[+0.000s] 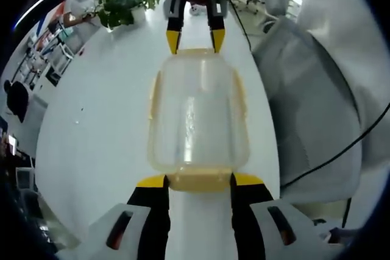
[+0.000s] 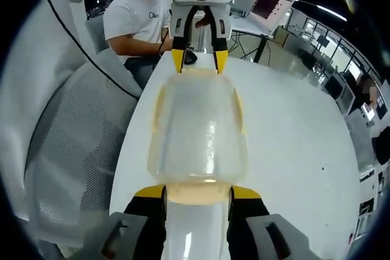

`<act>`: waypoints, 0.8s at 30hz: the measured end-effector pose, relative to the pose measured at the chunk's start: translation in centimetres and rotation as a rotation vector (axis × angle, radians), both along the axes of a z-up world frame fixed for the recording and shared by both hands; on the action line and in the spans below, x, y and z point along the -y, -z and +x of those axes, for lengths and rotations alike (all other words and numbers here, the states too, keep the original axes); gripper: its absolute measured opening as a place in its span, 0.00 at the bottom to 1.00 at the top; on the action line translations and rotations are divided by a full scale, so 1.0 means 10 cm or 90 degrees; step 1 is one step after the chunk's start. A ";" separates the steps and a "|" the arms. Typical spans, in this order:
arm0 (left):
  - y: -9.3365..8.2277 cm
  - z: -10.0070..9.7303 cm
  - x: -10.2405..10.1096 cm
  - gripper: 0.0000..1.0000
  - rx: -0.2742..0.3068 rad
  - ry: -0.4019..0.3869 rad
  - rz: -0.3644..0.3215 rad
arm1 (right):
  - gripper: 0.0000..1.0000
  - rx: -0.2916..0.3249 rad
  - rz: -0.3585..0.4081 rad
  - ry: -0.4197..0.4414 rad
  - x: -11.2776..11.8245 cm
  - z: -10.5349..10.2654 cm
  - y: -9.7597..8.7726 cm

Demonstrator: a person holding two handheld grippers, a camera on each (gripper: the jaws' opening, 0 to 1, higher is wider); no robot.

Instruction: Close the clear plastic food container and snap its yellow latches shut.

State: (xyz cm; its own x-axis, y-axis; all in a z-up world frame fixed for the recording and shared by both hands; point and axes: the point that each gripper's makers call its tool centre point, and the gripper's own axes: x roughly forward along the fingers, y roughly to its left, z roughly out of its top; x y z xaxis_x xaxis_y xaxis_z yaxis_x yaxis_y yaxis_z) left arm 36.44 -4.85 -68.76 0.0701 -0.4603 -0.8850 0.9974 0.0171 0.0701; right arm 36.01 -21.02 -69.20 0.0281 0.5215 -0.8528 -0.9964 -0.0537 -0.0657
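The container [image 1: 198,114] lies on the white table [image 1: 97,126], lid on, long axis running between my two claws — left claw [image 1: 199,180] and right claw [image 2: 198,192] each pinch an end latch.

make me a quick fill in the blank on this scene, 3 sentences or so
1. The clear container sits on a ____ table.
2. The container's latches are coloured ____.
3. The left gripper and right gripper face each other from opposite ____ of the container.
4. A ____ chair stands beside the table.

Missing words: white; yellow; ends; mesh
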 end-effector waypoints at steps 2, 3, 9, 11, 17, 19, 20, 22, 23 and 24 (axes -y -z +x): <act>0.00 0.00 0.05 0.36 0.001 0.002 -0.001 | 0.37 0.001 -0.001 0.001 0.04 0.00 0.00; 0.00 0.00 0.07 0.36 0.000 0.003 -0.002 | 0.37 0.001 -0.002 0.001 0.06 0.00 0.00; -0.02 0.01 0.21 0.36 -0.003 0.005 -0.010 | 0.37 0.003 -0.005 0.002 0.19 0.01 0.00; -0.02 0.02 0.25 0.36 -0.004 0.004 -0.011 | 0.37 0.003 -0.004 0.003 0.23 0.01 -0.01; 0.01 0.00 0.38 0.36 -0.005 0.003 -0.010 | 0.37 0.003 -0.009 0.002 0.36 0.01 0.00; 0.01 0.00 0.41 0.36 -0.006 0.003 -0.011 | 0.37 0.004 -0.009 0.002 0.40 0.00 0.00; 0.01 0.00 0.43 0.36 -0.006 0.003 -0.012 | 0.37 0.003 -0.009 0.003 0.43 0.00 0.00; 0.01 0.00 0.48 0.36 -0.007 0.004 -0.013 | 0.37 0.002 -0.009 0.003 0.48 0.00 0.01; 0.01 0.00 0.51 0.36 -0.008 0.004 -0.013 | 0.37 0.003 -0.010 0.003 0.50 0.01 0.01; 0.02 0.01 0.54 0.36 -0.008 0.004 -0.014 | 0.37 0.003 -0.010 0.004 0.53 0.01 0.02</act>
State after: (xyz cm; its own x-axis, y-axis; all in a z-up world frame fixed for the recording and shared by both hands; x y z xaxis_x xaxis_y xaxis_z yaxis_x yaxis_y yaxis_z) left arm 36.53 -10.21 -68.95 0.0565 -0.4798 -0.8756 0.9983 0.0119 0.0579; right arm 36.10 -26.32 -69.37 0.0352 0.5074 -0.8610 -0.9965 -0.0480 -0.0691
